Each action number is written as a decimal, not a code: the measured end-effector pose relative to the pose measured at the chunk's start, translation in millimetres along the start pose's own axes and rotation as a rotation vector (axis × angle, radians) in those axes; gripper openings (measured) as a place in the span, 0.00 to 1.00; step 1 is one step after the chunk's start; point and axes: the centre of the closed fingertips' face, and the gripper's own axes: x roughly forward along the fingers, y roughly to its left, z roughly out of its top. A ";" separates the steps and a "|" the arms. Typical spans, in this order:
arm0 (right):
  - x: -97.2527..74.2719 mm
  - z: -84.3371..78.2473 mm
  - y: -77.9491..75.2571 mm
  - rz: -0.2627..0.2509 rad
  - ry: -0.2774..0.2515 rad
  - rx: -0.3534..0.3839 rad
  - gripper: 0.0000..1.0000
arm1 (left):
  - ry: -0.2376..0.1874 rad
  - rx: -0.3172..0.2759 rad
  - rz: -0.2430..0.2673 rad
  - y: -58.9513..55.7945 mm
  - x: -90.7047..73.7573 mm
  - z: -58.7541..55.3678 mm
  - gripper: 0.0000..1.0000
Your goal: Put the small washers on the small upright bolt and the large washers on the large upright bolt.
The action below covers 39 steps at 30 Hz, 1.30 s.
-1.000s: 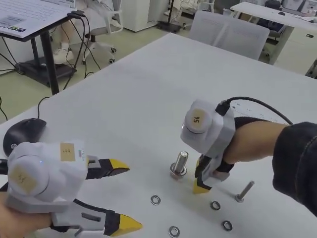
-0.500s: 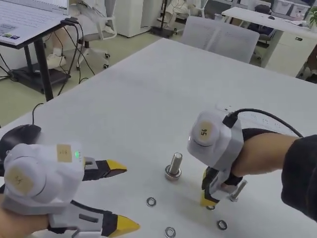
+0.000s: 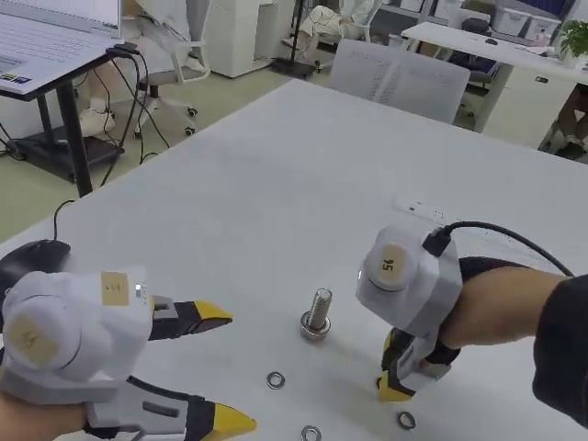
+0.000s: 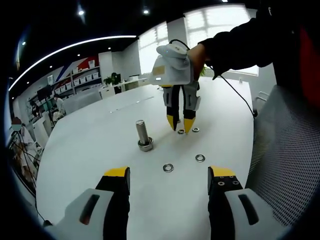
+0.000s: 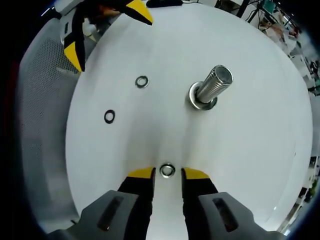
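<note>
A large bolt (image 3: pixel 317 312) stands upright on the white table (image 3: pixel 276 184) with a washer around its foot; it is also in the left gripper view (image 4: pixel 143 135) and the right gripper view (image 5: pixel 210 89). Loose washers lie near it (image 3: pixel 275 379) (image 3: pixel 310 432) (image 3: pixel 405 420). My right gripper (image 3: pixel 397 386) points down at the table right of the bolt. Its jaws (image 5: pixel 167 175) stand narrowly open on either side of a small washer (image 5: pixel 167 170), not touching it. My left gripper (image 3: pixel 223 367) hovers wide open at the near left (image 4: pixel 170 175), with nothing between its jaws; two washers (image 4: pixel 168 167) (image 4: pixel 200 158) lie ahead of it.
A black cable (image 3: pixel 491 231) runs from the right gripper across the table. A dark rounded object (image 3: pixel 28 257) sits at the table's left edge. A laptop on a stand (image 3: pixel 46 37) is off to the left, and a grey chair (image 3: pixel 400 78) at the far side.
My right gripper has moved from beside the large bolt to the right and nearer, down over a loose washer. The left gripper has barely moved. The head camera shifted.
</note>
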 end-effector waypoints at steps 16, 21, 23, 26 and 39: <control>0.1 -1.8 2.6 -0.021 -0.043 0.022 0.19 | 0.002 0.004 -0.003 -1.1 -0.4 0.5 0.62; 0.2 -0.9 1.9 -0.029 -0.044 0.022 0.17 | 0.001 0.001 -0.001 -1.1 -0.8 0.9 0.61; 0.2 -0.9 2.1 -0.033 -0.043 0.018 0.16 | -0.001 0.001 0.001 -0.7 -1.1 1.4 0.61; 0.0 -0.9 2.1 -0.035 -0.041 0.015 0.14 | -0.002 0.000 0.003 -0.2 -1.3 1.3 0.61; -0.4 0.1 1.7 -0.043 -0.034 0.003 0.13 | -0.001 0.001 -0.001 -1.0 -0.4 1.9 0.62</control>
